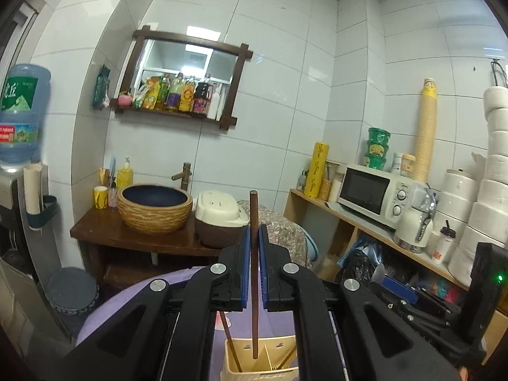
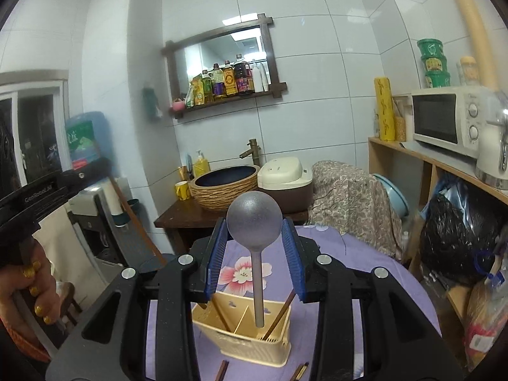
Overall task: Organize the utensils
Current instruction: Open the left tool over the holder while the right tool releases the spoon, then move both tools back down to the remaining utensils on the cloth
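**Both grippers held utensils over the holder**

The left gripper [image 1: 254, 238] was closed on a brown wooden stick [image 1: 254, 273], which stood upright with its lower end inside the beige utensil holder [image 1: 235, 371]. The right gripper [image 2: 255, 241] stood wider, its blue pads [image 2: 293, 254] touching the round head of a grey ladle [image 2: 254, 219]; the handle reached down into the holder's right compartment. Chopsticks [image 2: 279, 314] leaned inside. The holder stood on a purple flowered tablecloth [image 2: 365, 263].
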Demonstrator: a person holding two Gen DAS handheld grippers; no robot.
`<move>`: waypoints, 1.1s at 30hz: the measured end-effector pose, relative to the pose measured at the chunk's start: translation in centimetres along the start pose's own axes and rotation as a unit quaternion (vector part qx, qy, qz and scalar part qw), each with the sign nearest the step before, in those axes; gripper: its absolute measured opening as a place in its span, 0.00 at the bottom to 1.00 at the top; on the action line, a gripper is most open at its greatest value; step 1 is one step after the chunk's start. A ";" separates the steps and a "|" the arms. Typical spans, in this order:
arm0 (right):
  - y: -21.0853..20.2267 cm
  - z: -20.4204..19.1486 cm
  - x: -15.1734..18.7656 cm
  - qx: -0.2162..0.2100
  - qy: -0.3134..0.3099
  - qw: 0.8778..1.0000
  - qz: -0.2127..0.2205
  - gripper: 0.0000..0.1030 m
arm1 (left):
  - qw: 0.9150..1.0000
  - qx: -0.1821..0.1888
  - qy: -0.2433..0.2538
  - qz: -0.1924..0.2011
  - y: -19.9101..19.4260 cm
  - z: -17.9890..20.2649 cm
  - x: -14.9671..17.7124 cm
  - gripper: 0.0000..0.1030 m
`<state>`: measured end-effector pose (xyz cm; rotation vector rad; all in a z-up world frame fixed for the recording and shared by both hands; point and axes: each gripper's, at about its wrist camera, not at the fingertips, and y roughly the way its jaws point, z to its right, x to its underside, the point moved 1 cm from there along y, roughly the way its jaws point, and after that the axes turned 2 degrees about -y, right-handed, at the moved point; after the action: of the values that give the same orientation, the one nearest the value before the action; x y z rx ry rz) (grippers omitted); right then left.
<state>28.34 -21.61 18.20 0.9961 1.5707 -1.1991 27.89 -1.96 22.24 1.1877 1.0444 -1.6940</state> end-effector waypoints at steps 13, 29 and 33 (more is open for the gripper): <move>6.9 1.4 9.9 0.022 -0.002 0.996 -0.089 0.36 | 0.995 -0.017 0.019 -0.092 5.0 -1.7 10.8 0.06; 5.5 1.9 13.0 0.037 -0.004 0.995 -0.096 0.51 | 0.993 -0.034 0.023 -0.107 3.6 -2.6 12.7 0.56; 3.5 2.2 13.8 0.040 0.004 0.993 -0.108 0.62 | 0.989 -0.048 0.017 -0.139 1.8 -3.1 14.4 0.69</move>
<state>28.22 -21.98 3.85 0.8997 1.6797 -1.4172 27.00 -1.85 7.40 1.0496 1.3483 -1.8157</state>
